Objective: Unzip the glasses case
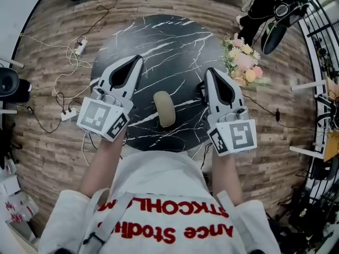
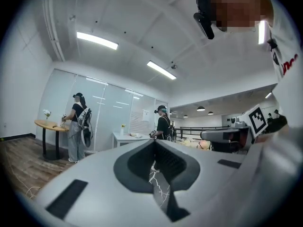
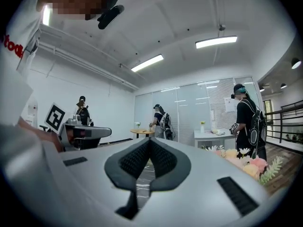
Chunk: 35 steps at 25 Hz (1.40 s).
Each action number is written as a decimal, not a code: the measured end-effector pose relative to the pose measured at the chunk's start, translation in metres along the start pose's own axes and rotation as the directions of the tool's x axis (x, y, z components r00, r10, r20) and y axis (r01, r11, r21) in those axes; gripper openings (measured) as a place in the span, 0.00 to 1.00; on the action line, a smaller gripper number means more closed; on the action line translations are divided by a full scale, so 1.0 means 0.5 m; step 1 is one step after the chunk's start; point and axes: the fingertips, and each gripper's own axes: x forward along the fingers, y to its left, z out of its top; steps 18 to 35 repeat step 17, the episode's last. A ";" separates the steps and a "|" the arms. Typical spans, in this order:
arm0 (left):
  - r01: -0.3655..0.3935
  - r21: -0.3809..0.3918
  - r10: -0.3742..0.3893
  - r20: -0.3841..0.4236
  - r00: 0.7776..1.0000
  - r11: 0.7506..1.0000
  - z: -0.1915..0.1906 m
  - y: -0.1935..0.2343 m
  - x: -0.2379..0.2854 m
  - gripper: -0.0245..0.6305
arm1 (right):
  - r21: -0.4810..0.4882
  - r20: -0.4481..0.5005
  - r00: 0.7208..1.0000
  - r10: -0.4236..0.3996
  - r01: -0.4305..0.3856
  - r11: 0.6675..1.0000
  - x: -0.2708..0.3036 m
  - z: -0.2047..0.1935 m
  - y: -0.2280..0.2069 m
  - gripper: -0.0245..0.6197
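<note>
**Item 1 – task obj.** Beige oval glasses case (image 1: 164,108), soft-looking. It lies on a round black tabletop with white marble veining (image 1: 159,41), towards the near edge and between the two grippers. Nothing touches it. Zip state too small to tell. Not seen in either gripper view.

**Item 2 – left gripper** (image 1: 139,60). White body w/ black pads, square-marker cube (image 1: 103,119) at rear. It sits left of the case and apart from it. Left gripper view: gripper (image 2: 154,143) has its jaws fully together w/ nothing between, and a strip of veined tabletop shows below the pads.

**Item 3 – right gripper** (image 1: 208,71). Same build, marker cube (image 1: 235,135) at rear. It sits right of the case and apart from it. Right gripper view: gripper (image 3: 149,140) has its jaws pressed together and empty.

**Item 4 – surroundings.**
- Bunch of pink, yellow and white flowers (image 1: 243,62) at the tabletop's right edge; also in the right gripper view (image 3: 253,167).
- Wood-plank floor (image 1: 47,157) w/ loose white cables and a white power strip (image 1: 69,114) at left.
- Operator's white shirt w/ red lettering (image 1: 164,194) at bottom of head view.
- Background, left gripper view: a person w/ cap and backpack (image 2: 77,122) at a small round wooden table, and a second person (image 2: 163,124) by a white table.
- Strip ceiling lights (image 2: 97,40).
</note>
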 end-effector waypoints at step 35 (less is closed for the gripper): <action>-0.027 0.012 0.026 0.060 0.998 1.000 0.034 -0.006 -0.007 0.05 | 0.023 0.042 0.999 -0.009 0.008 1.000 -0.002 0.039 0.001 0.06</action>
